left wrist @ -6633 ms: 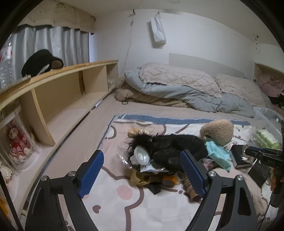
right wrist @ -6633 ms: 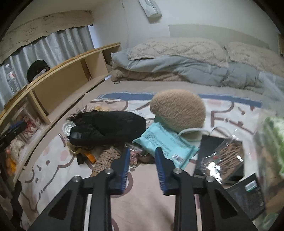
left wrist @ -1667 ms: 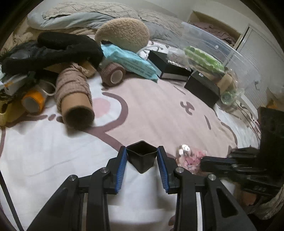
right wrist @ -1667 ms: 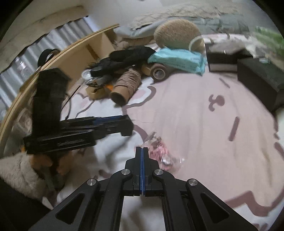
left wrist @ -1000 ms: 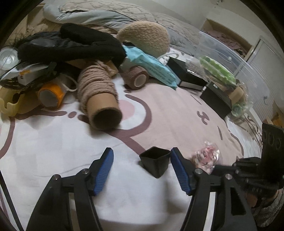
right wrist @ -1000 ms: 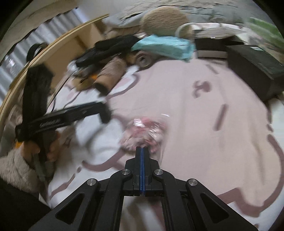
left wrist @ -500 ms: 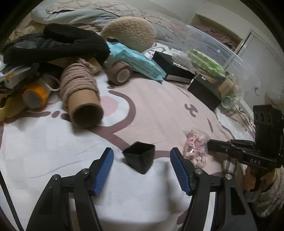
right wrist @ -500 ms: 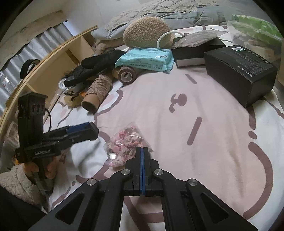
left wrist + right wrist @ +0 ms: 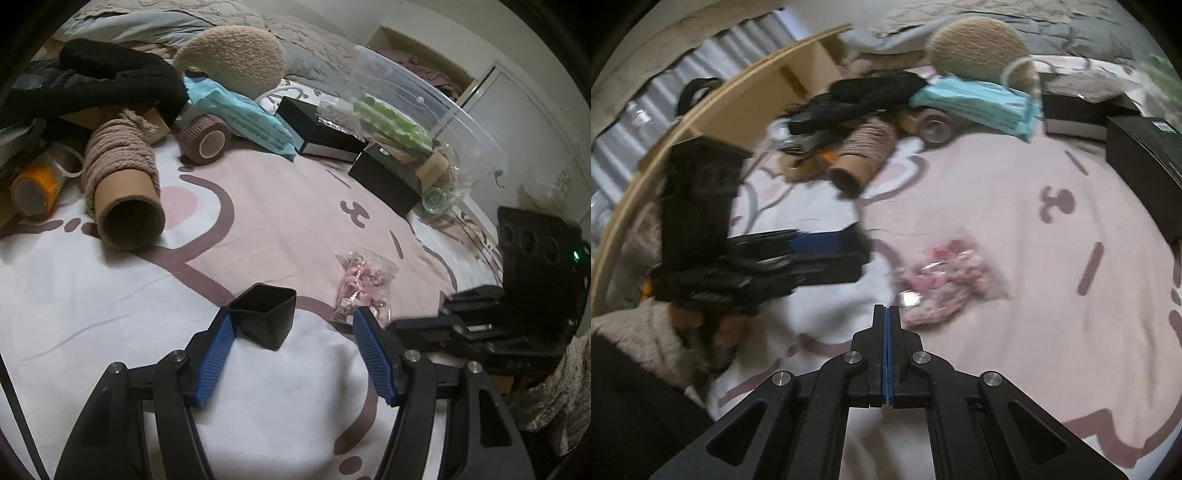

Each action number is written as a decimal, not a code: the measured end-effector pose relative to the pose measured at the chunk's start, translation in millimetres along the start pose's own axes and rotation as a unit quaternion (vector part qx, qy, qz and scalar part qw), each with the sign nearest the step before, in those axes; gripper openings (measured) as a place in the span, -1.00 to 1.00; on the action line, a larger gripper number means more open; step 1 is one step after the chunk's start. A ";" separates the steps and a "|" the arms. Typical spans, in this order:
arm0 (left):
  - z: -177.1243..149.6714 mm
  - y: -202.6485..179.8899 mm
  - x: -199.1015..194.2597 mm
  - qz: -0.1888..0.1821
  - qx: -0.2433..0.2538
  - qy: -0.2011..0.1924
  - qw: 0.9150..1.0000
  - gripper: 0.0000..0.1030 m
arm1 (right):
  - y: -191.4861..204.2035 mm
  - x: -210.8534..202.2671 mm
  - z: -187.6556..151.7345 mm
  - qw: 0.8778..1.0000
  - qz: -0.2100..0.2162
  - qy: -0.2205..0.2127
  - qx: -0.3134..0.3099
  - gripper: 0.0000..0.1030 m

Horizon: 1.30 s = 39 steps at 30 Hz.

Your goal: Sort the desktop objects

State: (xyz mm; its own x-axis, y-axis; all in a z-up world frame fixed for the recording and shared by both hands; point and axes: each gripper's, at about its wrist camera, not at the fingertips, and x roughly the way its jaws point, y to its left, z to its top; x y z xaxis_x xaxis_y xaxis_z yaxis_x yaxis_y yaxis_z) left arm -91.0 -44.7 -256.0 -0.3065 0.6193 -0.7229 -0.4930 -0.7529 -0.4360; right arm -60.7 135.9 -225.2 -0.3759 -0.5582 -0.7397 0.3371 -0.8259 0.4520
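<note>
A small black square cup (image 9: 267, 317) stands on the patterned blanket between the fingers of my left gripper (image 9: 291, 317), which is open. The cup leans against the left blue pad (image 9: 216, 343) and is clear of the right one. To the cup's right a clear bag of pink bits (image 9: 364, 284) lies flat. My right gripper (image 9: 888, 308) is shut, with the near corner of the bag (image 9: 942, 284) caught at its tips. The right gripper (image 9: 417, 325) comes in from the right in the left wrist view. In the blurred right wrist view the left gripper (image 9: 849, 251) reaches in from the left.
Beyond lie a twine spool (image 9: 122, 184), a brown tape roll (image 9: 205, 138), an orange tape roll (image 9: 31, 188), a teal wipes pack (image 9: 251, 123) and two black boxes (image 9: 388, 181). A clear plastic bin (image 9: 443, 110) stands far right. A wooden shelf (image 9: 738, 96) runs along the left.
The left gripper let go of the black cup and opened around it; the cup now rests against its left pad. The pink bag has shifted with the shut right gripper.
</note>
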 end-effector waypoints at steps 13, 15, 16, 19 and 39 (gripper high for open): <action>-2.4 16.1 -2.0 -0.016 -0.031 -0.011 0.999 -0.03 | -7.9 -21.2 17.5 0.998 -0.008 -0.052 -0.027 -0.99; -2.3 17.2 -2.7 -0.029 -0.035 -0.009 0.999 -0.03 | -19.5 -27.0 25.8 0.998 -0.019 -0.064 -0.012 -0.98; -2.4 17.0 -2.7 -0.035 -0.036 -0.007 0.999 -0.03 | -24.9 -29.3 29.2 0.997 -0.022 -0.071 -0.006 -0.98; -2.8 15.3 -3.0 -0.046 -0.035 -0.003 0.998 -0.03 | -39.0 -31.8 38.0 0.996 -0.024 -0.087 0.016 -0.98; -4.5 16.7 -3.3 -0.049 -0.037 -0.005 0.998 -0.03 | -18.2 -7.0 17.6 0.998 0.055 -0.012 -0.002 0.47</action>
State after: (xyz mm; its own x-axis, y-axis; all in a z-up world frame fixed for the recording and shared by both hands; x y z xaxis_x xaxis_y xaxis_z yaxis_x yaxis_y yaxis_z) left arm -94.5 -60.3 -263.3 -0.2683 0.6922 -0.6700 -0.4603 -0.7031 -0.5420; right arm -79.4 153.4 -219.5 -0.3572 -0.6474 -0.6732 0.3810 -0.7591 0.5278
